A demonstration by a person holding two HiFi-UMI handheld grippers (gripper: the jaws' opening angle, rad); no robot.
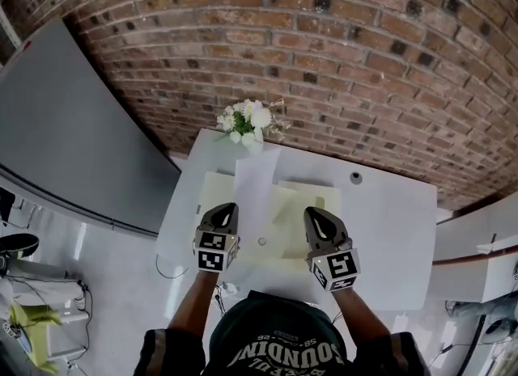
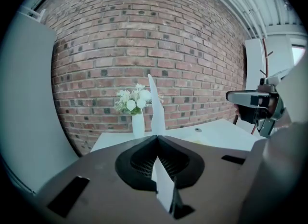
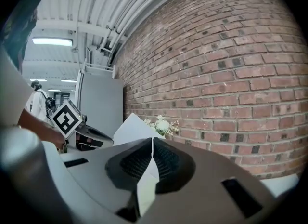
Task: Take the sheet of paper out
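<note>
Aloft over white table (image 1: 388, 233), sheet of paper (image 1: 257, 182) pinched both sides: left gripper (image 1: 223, 208) jaws closed on it, right gripper (image 1: 317, 214) jaws likewise. Yellow folder (image 1: 298, 219) beneath, flowers (image 1: 248, 121) behind.

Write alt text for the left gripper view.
The left gripper has its jaws shut on a white sheet of paper, seen edge-on and rising upright past them. Behind stand a white table with a vase of white flowers and a brick wall; the right gripper shows at the right edge.
</note>
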